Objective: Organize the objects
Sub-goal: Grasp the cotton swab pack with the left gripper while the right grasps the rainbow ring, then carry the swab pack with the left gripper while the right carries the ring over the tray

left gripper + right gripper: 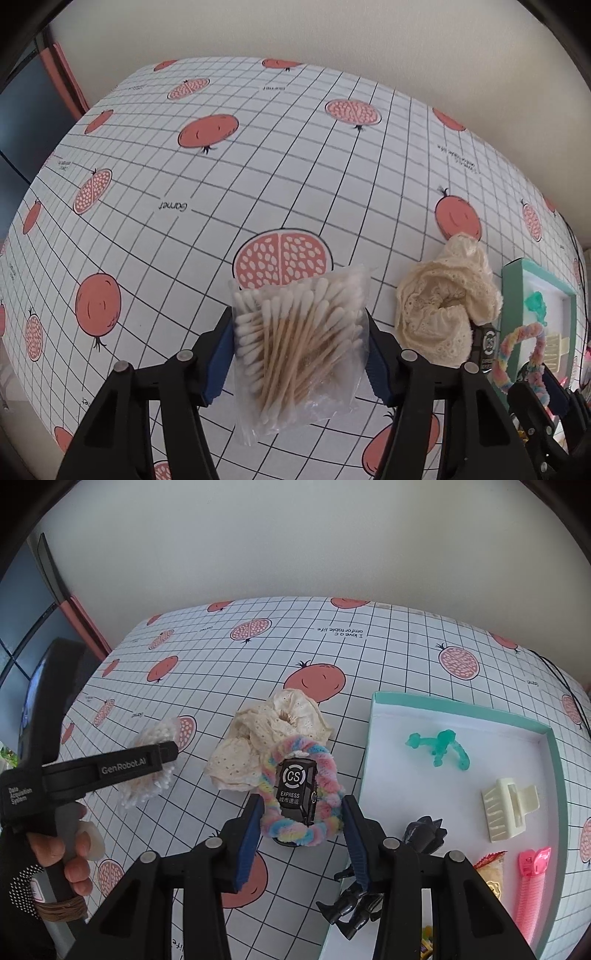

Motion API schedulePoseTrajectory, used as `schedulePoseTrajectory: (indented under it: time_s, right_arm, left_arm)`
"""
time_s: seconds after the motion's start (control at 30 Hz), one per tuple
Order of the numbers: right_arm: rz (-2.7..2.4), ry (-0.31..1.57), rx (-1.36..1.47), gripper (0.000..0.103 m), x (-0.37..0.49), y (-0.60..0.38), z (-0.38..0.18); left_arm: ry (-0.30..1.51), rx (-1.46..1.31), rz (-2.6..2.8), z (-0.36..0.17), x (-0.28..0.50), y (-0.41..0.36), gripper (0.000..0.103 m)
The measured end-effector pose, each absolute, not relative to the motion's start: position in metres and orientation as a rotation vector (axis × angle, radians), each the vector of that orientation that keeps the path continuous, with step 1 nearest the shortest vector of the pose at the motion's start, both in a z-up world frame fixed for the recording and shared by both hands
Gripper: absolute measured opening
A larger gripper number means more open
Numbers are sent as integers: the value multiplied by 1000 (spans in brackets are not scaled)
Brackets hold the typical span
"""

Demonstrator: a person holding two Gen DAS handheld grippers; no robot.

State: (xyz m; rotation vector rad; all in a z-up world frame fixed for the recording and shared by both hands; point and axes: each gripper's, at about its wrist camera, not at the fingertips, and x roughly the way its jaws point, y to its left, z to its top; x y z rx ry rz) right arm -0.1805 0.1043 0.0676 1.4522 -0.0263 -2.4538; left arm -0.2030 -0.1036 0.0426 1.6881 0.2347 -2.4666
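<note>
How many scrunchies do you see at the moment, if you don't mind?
2. A cream lace scrunchie lies on the tablecloth beside the tray; a rainbow scrunchie is between the right gripper's fingers, over a black toy car. Others may be hidden from view.

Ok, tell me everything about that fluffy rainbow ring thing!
The rainbow ring is a fuzzy twisted loop, like chenille, in pink, blue, yellow and white stripes. It lies tilted, looped around a small black toy car marked CS EXPRESS, on the checked tablecloth. Its far edge overlaps a cream lace scrunchie. The right gripper has a blue pad at each side; whether they squeeze it is unclear.
</note>
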Motion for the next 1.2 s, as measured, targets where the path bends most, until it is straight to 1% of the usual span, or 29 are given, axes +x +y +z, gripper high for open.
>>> schedulePoseTrajectory:
  time_s: [0.17, 0.43, 0.63, 0.87, 1.2]
  right_arm:
    - [-2463, -30, 1451, 46, -177, 111, 71]
    - [-2487, -36, 1443, 46, -175, 130, 77]
    - [-2529, -96, 1467, 46, -177, 164, 77]
    - [-2595, -170, 1489, 46, -175, 205, 76]
    - [-2669, -257, 1525, 46, -169, 259, 70]
  left_arm:
    - [250, 1652, -2520, 60, -217, -93, 64]
    - [260, 1560, -2611, 91, -218, -85, 64]
    - [252, 1526, -2664, 110, -213, -63, 64]
    - [231, 1546, -2730, 119, -211, -24, 64]
    - [124, 1607, -2800, 112, -212, 36, 64]
